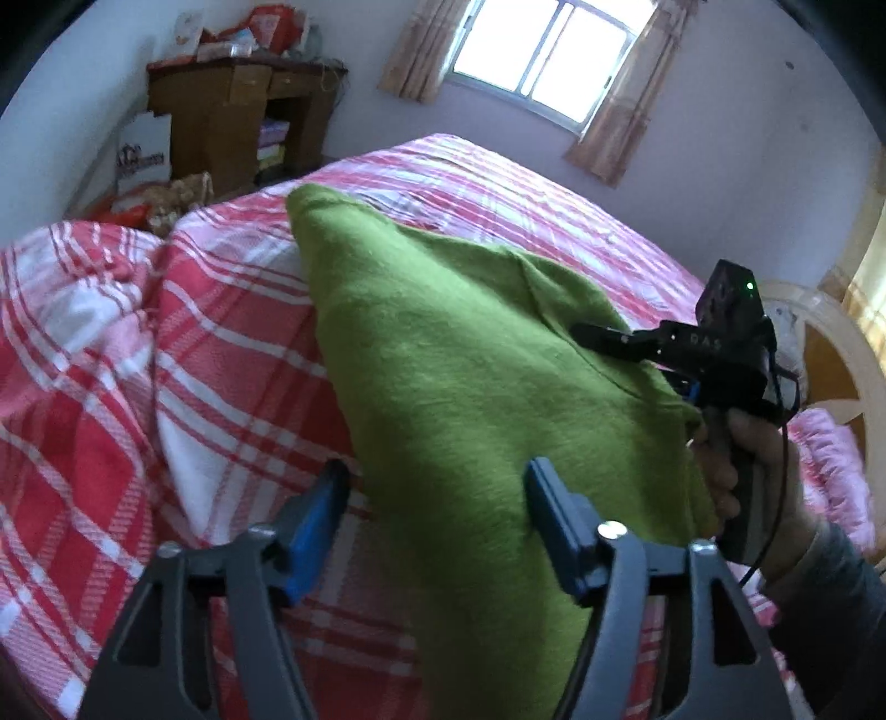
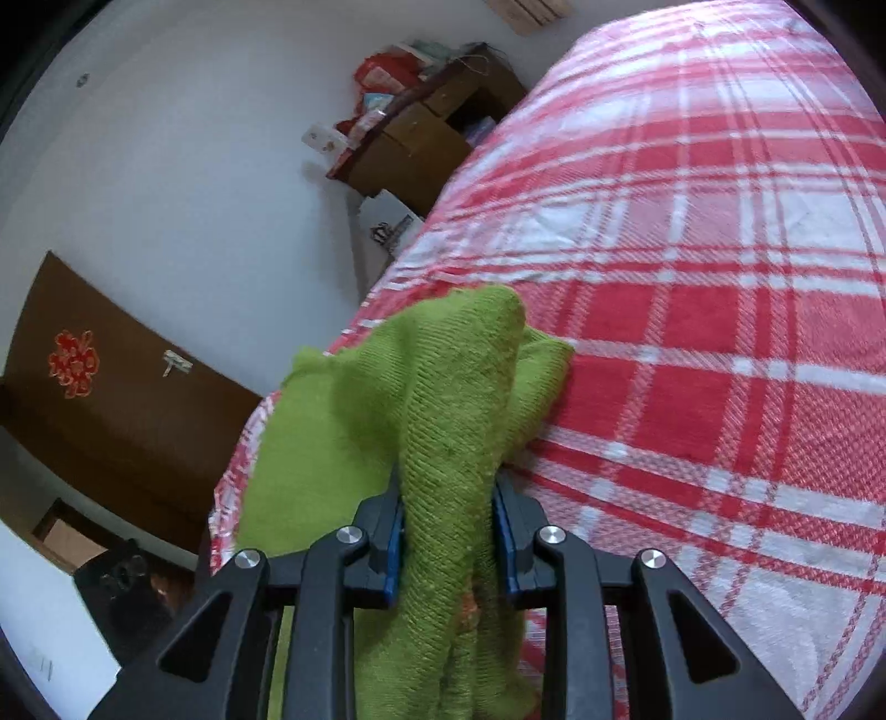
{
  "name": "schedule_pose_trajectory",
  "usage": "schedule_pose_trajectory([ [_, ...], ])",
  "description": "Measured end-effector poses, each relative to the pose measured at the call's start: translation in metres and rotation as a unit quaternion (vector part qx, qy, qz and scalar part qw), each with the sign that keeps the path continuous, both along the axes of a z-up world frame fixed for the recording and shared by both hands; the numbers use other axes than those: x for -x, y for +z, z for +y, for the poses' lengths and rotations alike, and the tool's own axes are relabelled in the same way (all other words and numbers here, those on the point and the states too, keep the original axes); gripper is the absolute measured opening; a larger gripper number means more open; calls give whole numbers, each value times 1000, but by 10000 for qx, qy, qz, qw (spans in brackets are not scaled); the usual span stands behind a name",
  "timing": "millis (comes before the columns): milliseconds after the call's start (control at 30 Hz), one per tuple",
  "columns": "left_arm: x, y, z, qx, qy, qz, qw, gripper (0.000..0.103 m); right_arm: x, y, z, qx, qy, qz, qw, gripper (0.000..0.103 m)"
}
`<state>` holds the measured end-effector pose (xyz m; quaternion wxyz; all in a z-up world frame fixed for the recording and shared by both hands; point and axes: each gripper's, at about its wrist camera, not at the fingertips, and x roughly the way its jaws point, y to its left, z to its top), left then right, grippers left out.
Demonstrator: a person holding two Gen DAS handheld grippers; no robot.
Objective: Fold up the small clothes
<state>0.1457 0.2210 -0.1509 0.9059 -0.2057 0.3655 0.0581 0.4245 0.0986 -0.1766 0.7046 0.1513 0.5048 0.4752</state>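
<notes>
Green knit garment (image 2: 454,443): lifted over the bed (image 2: 720,277), bunched. Right claw (image 2: 449,531): clamped on a thick fold of it. Left claw (image 1: 437,515): jaws spread wide, garment between them, nothing pinched. Plaid cover beneath. Wooden cabinet (image 1: 232,122) beside the bed, window (image 1: 542,50) beyond, brown door (image 2: 111,376) behind.

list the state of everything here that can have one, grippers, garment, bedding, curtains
left hand-held gripper: open, green cloth between its jaws but not pinched
right hand-held gripper: shut on a bunched fold of the green garment
green garment: lifted and draped, partly resting on the bed, not folded flat
plaid bedspread: spread over the bed, rumpled at one side
curtains: drawn open
</notes>
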Motion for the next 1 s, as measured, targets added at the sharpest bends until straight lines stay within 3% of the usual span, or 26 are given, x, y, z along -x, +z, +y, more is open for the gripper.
schedule_pose_trajectory([
  [167,5,8,-2,-162,145,34,9998,75,3,4,-1,209,-136,29,9997,37],
  [200,9,15,-3,-227,211,-15,9995,75,7,11,-4,390,-276,-96,9988,42],
  [267,15,24,-4,-367,304,-156,9987,76,17,26,-19,580,-548,-383,9961,43],
  [333,24,39,-8,-499,381,-373,9973,88,38,55,-34,653,-844,-879,9904,43],
  [400,31,56,-15,-726,371,-594,9949,89,60,76,-49,637,-990,-1235,9853,46],
  [500,42,77,-20,-903,356,-875,9914,93,95,104,-70,510,-1136,-1659,9783,63],
  [700,58,107,-20,-967,396,-1319,9857,98,156,144,-85,411,-1036,-2410,9641,63],
  [1000,69,123,-11,-1002,529,-1672,9794,100,183,168,-96,265,-1142,-2701,9557,63],
])
